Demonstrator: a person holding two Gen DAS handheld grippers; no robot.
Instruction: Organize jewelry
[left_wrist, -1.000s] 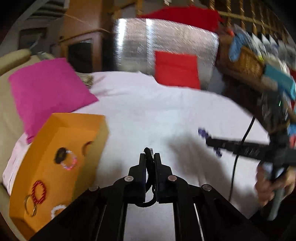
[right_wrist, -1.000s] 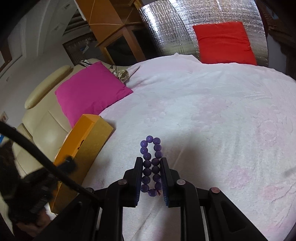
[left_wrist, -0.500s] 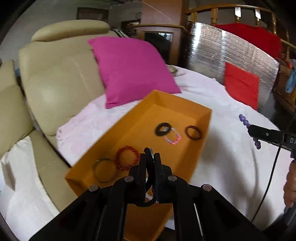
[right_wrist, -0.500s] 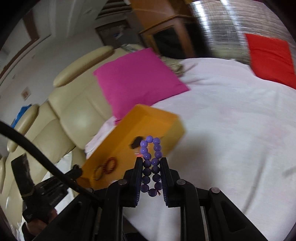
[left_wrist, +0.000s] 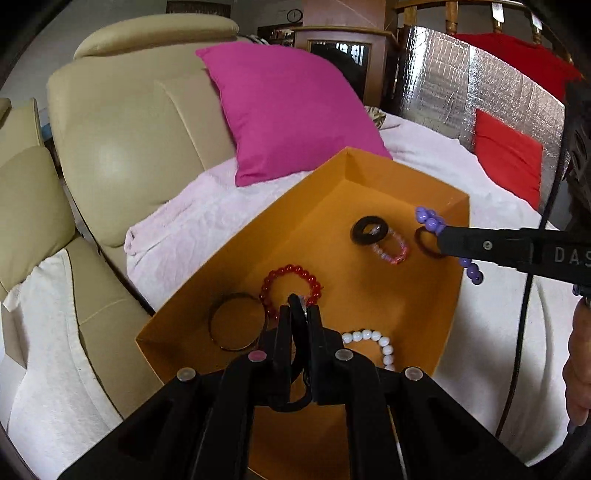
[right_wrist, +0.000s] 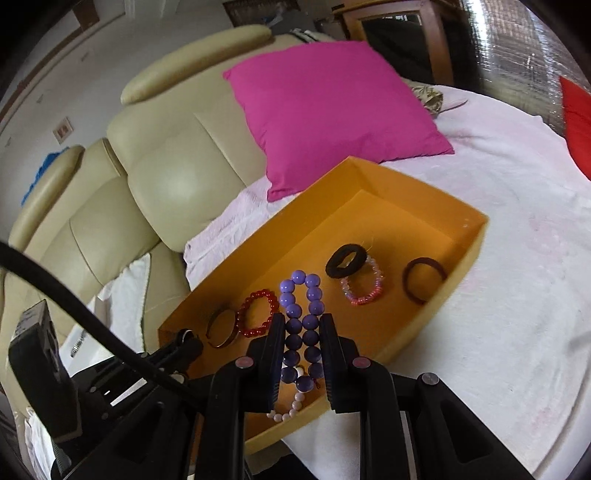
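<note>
- The right gripper (right_wrist: 302, 350) has its jaws clenched on a purple bead bracelet (right_wrist: 303, 325), held above the orange box (right_wrist: 413, 218).
- The left gripper (left_wrist: 298, 325) has its jaws pinched on a black loop (left_wrist: 295, 317) over the same box.
- Only the left wrist view shows the purple beads side-on.
- Six pieces lie inside: red bead bracelet (left_wrist: 290, 286), thin bangle (left_wrist: 236, 326), white bead bracelet (left_wrist: 373, 345), black ring (left_wrist: 367, 229), pink bracelet (left_wrist: 391, 249), dark band (right_wrist: 423, 278).

a home living room: beige leather sofa (left_wrist: 122, 122), pink cushion (left_wrist: 288, 107), wooden cabinet (left_wrist: 343, 48).
</note>
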